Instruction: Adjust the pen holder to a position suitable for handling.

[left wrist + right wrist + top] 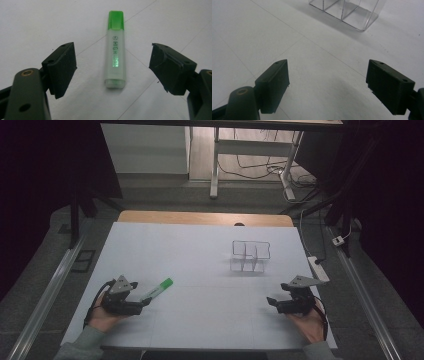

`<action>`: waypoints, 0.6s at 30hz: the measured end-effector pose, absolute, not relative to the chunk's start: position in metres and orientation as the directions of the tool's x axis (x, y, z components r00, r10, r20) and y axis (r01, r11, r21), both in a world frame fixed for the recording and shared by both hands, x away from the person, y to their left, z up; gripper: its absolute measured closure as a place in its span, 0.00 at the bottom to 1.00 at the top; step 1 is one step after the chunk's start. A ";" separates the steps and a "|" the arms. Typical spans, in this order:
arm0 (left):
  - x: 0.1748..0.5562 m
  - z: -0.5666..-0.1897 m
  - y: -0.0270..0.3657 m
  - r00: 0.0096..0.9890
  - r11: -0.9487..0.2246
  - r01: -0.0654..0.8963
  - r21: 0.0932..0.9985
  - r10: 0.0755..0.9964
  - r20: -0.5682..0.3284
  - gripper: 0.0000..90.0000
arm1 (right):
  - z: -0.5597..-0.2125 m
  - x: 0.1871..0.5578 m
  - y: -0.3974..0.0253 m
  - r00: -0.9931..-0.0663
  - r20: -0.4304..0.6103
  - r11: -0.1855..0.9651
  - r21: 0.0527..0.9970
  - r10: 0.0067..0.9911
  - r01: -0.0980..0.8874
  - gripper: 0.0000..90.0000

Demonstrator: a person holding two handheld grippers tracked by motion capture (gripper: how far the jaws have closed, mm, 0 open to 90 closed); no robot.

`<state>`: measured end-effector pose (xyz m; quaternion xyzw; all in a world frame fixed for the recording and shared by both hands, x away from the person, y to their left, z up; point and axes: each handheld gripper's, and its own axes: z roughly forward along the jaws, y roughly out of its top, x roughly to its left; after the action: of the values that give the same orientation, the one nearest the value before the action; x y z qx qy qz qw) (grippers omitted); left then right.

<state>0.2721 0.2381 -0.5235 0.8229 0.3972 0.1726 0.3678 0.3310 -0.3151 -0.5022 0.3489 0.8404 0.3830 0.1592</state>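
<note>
Green highlighter [115,52] labelled "HIGHLIGHTER", between wide-apart left tool [112,67] jaws

The surface [200,250] is covered by a white sheet; a strip of bare wood [200,217] shows along its far edge. Grey floor [165,192] lies beyond it. A white desk frame [216,165] stands at upper centre, with loose cables [260,170] on the floor beneath. A white power strip [319,268] lies at the right edge of the surface. Metal rails [50,290] run along both sides. The upper corners of the frame are dark.
</note>
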 end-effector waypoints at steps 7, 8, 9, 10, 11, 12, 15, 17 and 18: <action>0.272 -0.524 0.238 0.624 -0.414 0.526 0.743 0.781 -0.007 0.24 | -0.502 0.331 -0.315 -0.711 0.000 0.468 0.753 0.703 0.463 0.21; 0.272 -0.524 0.238 0.623 -0.413 0.526 0.744 0.782 -0.007 0.24 | -0.503 0.331 -0.315 -0.711 0.000 0.468 0.752 0.703 0.464 0.21; 0.272 -0.524 0.238 0.622 -0.412 0.526 0.744 0.783 -0.006 0.24 | -0.503 0.331 -0.315 -0.710 -0.002 0.470 0.751 0.704 0.464 0.21; 0.272 -0.524 0.238 0.621 -0.412 0.525 0.745 0.783 -0.005 0.24 | -0.503 0.331 -0.315 -0.712 0.001 0.470 0.750 0.702 0.465 0.22; 0.272 -0.524 0.238 0.621 -0.412 0.525 0.745 0.784 -0.005 0.24 | -0.503 0.331 -0.315 -0.712 0.003 0.469 0.751 0.702 0.466 0.22; 0.272 -0.524 0.238 0.621 -0.412 0.525 0.745 0.784 -0.004 0.24 | -0.502 0.331 -0.316 -0.712 0.003 0.468 0.751 0.702 0.465 0.22; 0.272 -0.524 0.238 0.620 -0.411 0.525 0.745 0.784 -0.005 0.24 | -0.502 0.331 -0.316 -0.710 0.012 0.458 0.756 0.704 0.468 0.23; 0.272 -0.524 0.238 0.620 -0.410 0.527 0.745 0.785 -0.007 0.24 | -0.502 0.331 -0.316 -0.708 0.013 0.455 0.758 0.706 0.468 0.23; 0.272 -0.524 0.238 0.620 -0.410 0.527 0.745 0.785 -0.007 0.24 | -0.501 0.331 -0.316 -0.708 0.011 0.460 0.754 0.706 0.470 0.23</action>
<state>0.2725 0.2381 -0.5237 0.8211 0.3993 0.1749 0.3684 0.3315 -0.3165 -0.5010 0.3498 0.8403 0.3845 0.1538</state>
